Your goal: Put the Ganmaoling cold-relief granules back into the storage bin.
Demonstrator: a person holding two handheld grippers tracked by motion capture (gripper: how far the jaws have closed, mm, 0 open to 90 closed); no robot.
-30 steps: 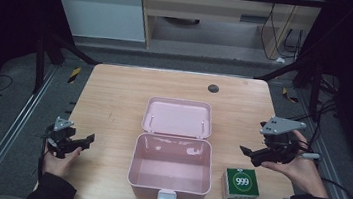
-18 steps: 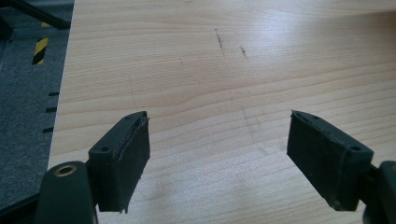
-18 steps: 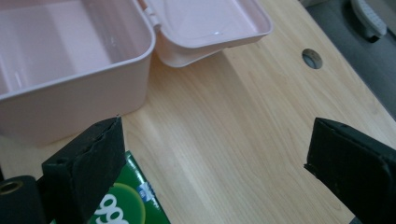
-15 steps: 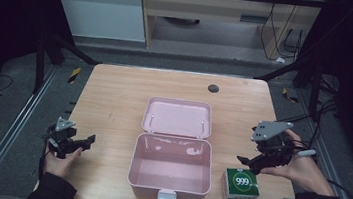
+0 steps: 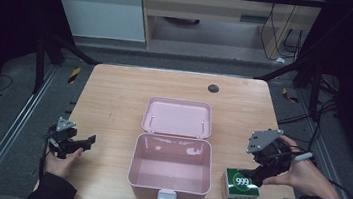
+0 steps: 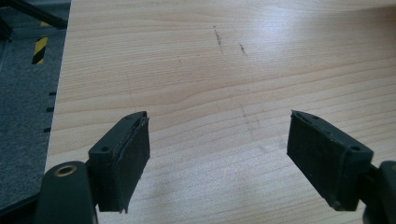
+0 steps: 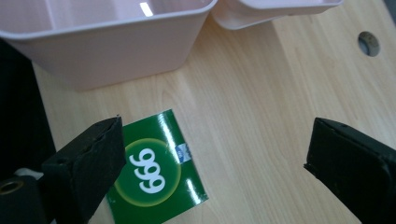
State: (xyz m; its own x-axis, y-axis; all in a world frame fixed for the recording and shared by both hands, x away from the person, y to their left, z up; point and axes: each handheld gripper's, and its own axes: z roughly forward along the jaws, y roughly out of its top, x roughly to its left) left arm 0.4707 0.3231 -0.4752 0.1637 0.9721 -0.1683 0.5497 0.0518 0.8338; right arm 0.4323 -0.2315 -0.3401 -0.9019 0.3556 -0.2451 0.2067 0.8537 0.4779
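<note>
Table: we saw a light wooden table (image 5: 114,97) with a small dark round hole (image 5: 213,88) near its far edge, right of centre.
Pink box: we found an open pink box (image 5: 170,171) at the middle of the table, toward the near edge, its tub empty and a white latch on its near wall.
Lid: the pink lid (image 5: 178,117) lay flat on the table on the far side of the tub, its inside facing up.
Green carton: we noted a small green carton (image 5: 240,186) marked 999 standing just right of the pink box, close to the near edge; in the right gripper view it lay by the nearer jaw (image 7: 156,170).
Right tongs: we saw the right tongs (image 5: 258,177) held in the right hand (image 5: 307,175) directly over the green carton, jaws spread wide and gripping nothing.
Left tongs: the left tongs (image 5: 90,141), in the left hand (image 5: 59,159) at the near left of the table, pointed right toward the box; their jaws stood wide apart over bare wood (image 6: 217,154), well apart from the box.
</note>
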